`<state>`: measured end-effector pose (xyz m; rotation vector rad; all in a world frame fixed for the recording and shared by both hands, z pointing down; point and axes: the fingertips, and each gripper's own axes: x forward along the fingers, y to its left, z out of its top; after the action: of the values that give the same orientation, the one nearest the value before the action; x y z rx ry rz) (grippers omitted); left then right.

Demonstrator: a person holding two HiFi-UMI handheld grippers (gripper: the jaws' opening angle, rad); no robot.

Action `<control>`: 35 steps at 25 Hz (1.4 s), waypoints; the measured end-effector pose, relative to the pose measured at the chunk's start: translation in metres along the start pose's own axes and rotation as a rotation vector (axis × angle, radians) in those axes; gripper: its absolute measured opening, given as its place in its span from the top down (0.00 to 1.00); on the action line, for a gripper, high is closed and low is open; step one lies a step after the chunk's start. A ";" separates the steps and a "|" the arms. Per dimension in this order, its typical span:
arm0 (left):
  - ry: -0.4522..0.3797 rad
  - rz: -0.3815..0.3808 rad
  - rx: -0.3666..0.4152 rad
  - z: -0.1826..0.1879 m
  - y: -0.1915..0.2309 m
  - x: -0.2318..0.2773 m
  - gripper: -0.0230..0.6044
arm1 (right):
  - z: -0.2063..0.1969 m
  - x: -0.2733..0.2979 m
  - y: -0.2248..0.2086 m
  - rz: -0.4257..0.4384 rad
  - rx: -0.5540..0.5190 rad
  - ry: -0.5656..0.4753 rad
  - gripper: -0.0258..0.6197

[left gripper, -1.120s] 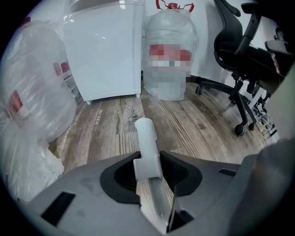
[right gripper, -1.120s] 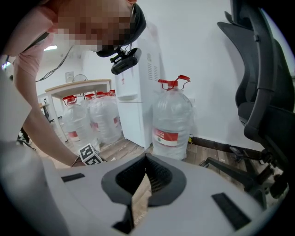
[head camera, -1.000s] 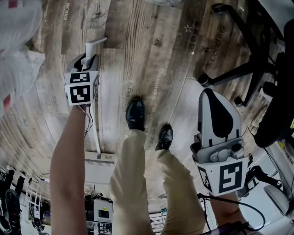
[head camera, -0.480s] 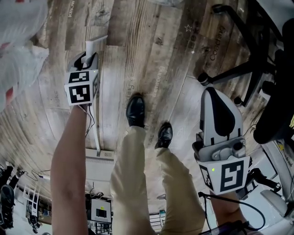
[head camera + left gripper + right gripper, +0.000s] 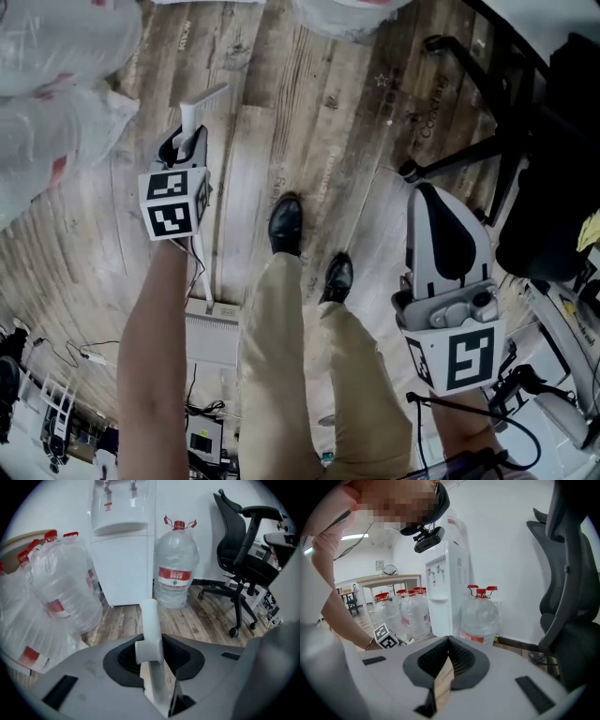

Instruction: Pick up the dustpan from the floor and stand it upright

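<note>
The dustpan has a long white handle and a pale ribbed pan low by my left arm. My left gripper is shut on the handle near its top end. Its jaws have just been closing a little tighter on it. In the left gripper view the handle stands up between the grey jaws of that gripper. My right gripper hangs apart on the right. It is shut with nothing in it, and only floor shows through its slit.
A black office chair stands on castors at the right. Big water bottles lie at the upper left, and a white water dispenser stands by the wall. The person's black shoes are on the wood floor between the grippers.
The left gripper has risen with the dustpan handle in it, and the handle stands steeper. The right gripper has risen too. More of the bottles and chair has come into view.
</note>
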<state>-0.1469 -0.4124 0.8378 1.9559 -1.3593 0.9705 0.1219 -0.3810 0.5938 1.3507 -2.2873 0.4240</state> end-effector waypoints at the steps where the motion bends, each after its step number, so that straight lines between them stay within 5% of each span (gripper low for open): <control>1: -0.023 0.004 0.006 0.010 -0.001 -0.011 0.79 | 0.008 -0.006 0.000 0.001 -0.006 -0.012 0.96; 18: -0.184 0.107 -0.002 0.055 -0.029 -0.189 0.79 | 0.104 -0.134 0.016 0.039 -0.071 -0.174 0.96; 35: -0.273 0.156 -0.045 0.041 -0.051 -0.330 0.79 | 0.166 -0.236 0.036 0.105 -0.133 -0.269 0.96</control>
<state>-0.1622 -0.2500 0.5437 2.0279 -1.6905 0.7527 0.1531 -0.2676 0.3279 1.2920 -2.5619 0.1251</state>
